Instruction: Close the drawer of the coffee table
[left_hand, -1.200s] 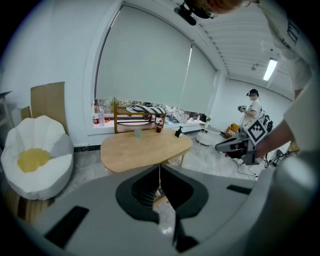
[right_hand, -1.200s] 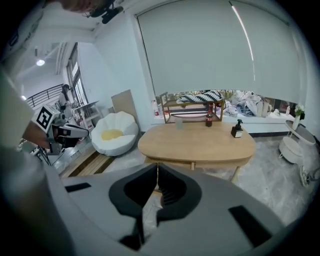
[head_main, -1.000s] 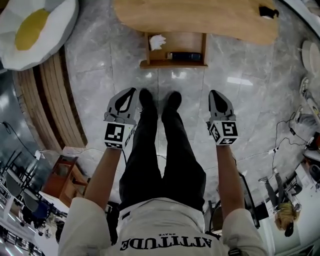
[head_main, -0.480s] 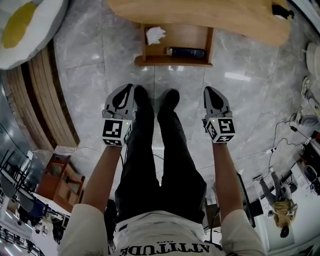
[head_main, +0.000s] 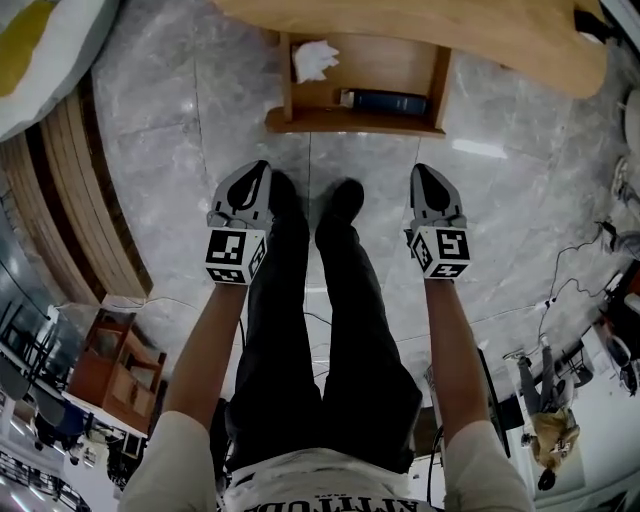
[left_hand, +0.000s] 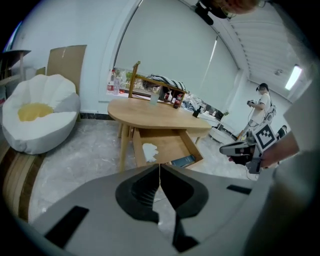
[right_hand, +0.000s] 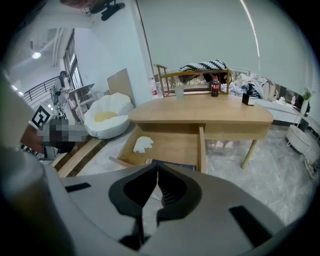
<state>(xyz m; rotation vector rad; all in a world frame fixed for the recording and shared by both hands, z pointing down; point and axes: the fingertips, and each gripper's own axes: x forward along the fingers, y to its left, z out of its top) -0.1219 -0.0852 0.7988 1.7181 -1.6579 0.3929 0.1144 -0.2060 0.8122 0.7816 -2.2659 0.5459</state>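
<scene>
Head view: the drawer (head_main: 372, 70) is hanging open under the coffee table (head_main: 450, 30), looming larger than a second ago. Left gripper view: the left gripper (left_hand: 159, 167) is staying closed, empty, well short of it. Right gripper view: the right gripper (right_hand: 157, 170) is likewise pinching nothing.

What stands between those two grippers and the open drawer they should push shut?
Nothing visible. Only bare floor separates the left gripper and right gripper, both shut and empty, from the drawer. A white paper and dark book lie inside, seemingly below its rim.
</scene>
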